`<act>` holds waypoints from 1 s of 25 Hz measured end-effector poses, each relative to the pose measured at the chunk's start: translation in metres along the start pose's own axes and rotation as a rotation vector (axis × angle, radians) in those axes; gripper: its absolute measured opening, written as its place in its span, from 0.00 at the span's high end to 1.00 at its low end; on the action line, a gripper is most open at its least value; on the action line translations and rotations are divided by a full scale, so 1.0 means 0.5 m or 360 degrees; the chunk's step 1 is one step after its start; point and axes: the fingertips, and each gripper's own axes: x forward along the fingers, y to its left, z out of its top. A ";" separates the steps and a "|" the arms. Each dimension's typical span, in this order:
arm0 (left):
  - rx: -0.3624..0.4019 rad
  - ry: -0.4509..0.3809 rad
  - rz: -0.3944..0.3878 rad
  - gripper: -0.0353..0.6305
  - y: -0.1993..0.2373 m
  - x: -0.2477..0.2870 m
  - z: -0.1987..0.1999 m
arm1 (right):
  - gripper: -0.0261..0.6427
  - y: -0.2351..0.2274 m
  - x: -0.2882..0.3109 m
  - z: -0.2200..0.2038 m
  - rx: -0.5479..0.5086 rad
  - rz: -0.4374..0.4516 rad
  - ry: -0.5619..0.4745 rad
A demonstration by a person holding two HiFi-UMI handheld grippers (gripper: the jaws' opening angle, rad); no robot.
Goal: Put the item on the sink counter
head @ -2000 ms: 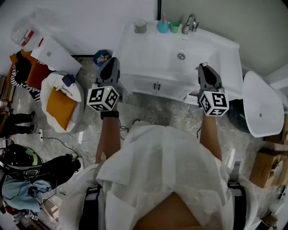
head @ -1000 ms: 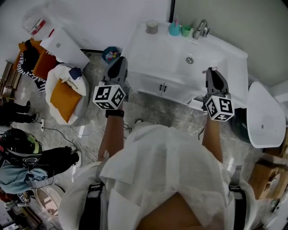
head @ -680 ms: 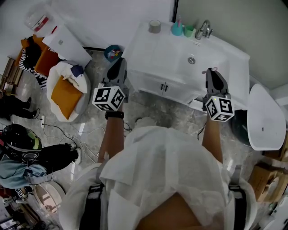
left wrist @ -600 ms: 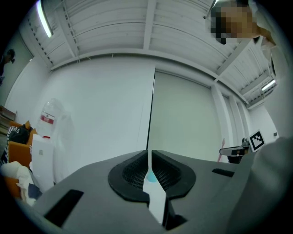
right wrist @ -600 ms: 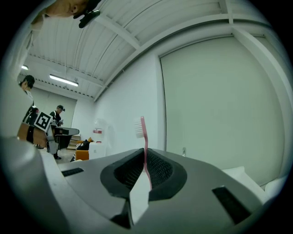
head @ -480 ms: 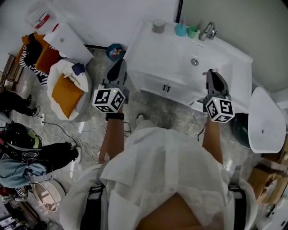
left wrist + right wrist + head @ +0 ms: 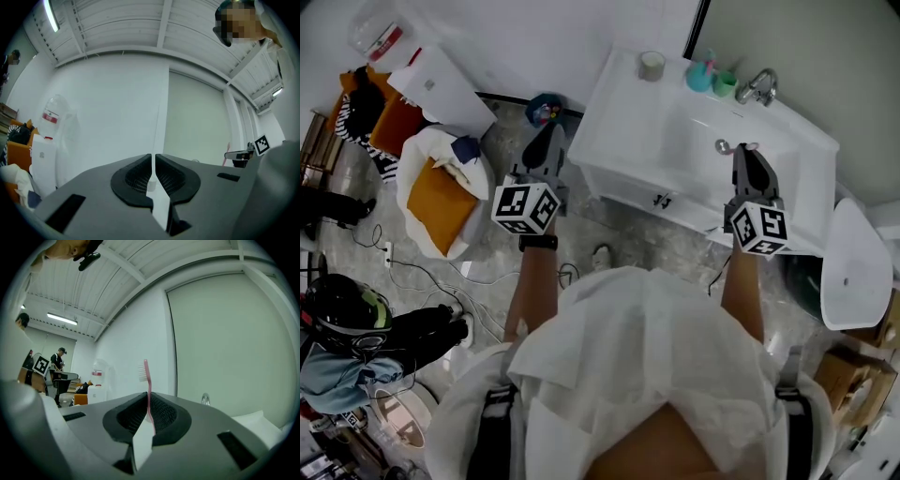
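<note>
The white sink counter (image 7: 628, 122) stands ahead with its basin and drain (image 7: 723, 146). My right gripper (image 7: 747, 157) hangs over the counter's front edge next to the drain, shut on a pink toothbrush (image 7: 146, 376) that stands upright out of the jaws. In the right gripper view the gripper (image 7: 149, 408) points at the wall, with the faucet (image 7: 205, 399) behind it to the right. My left gripper (image 7: 546, 155) is over the floor just left of the counter. Its jaws are shut with nothing between them in the left gripper view (image 7: 153, 161).
On the counter's back edge are a grey roll (image 7: 652, 64), a teal cup (image 7: 701, 77), a green cup (image 7: 727, 86) and the faucet (image 7: 757, 84). A white bag with an orange cushion (image 7: 439, 192), a small bin (image 7: 546, 108), floor cables, a white oval lid (image 7: 855, 262) and boxes (image 7: 853, 366) surround me.
The sink counter has slid right and a little down in the head view. My right gripper with the toothbrush now overlaps the counter's front edge. Both grippers stayed shut.
</note>
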 end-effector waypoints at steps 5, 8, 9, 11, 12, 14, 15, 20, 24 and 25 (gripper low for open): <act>-0.0001 -0.0008 -0.0033 0.89 0.084 0.035 0.009 | 0.93 0.043 0.068 0.007 -0.0008 -0.0035 -0.0017; -0.0003 -0.0015 -0.0062 0.89 0.124 0.046 0.014 | 0.93 0.067 0.098 0.012 -0.0017 -0.0059 -0.0032; -0.0003 -0.0016 -0.0071 0.89 0.136 0.049 0.015 | 0.92 0.075 0.106 0.013 -0.0020 -0.0066 -0.0036; 0.0000 -0.0015 -0.0089 0.89 0.157 0.054 0.016 | 0.93 0.091 0.118 0.015 -0.0024 -0.0077 -0.0041; 0.0001 -0.0015 -0.0096 0.89 0.166 0.057 0.016 | 0.93 0.098 0.123 0.014 -0.0026 -0.0082 -0.0041; -0.0005 -0.0014 -0.0106 0.89 0.181 0.061 0.016 | 0.93 0.109 0.132 0.013 -0.0029 -0.0090 -0.0034; -0.0010 -0.0012 -0.0110 0.89 0.187 0.063 0.014 | 0.93 0.113 0.135 0.011 -0.0031 -0.0092 -0.0026; -0.0034 0.0012 -0.0133 0.89 0.200 0.084 -0.004 | 0.93 0.115 0.156 0.001 -0.0038 -0.0096 0.0007; -0.0042 0.0028 -0.0148 0.89 0.205 0.121 -0.019 | 0.93 0.096 0.190 -0.011 -0.0034 -0.0102 0.0021; -0.0042 0.0032 -0.0149 0.89 0.208 0.131 -0.022 | 0.92 0.091 0.202 -0.015 -0.0030 -0.0104 0.0023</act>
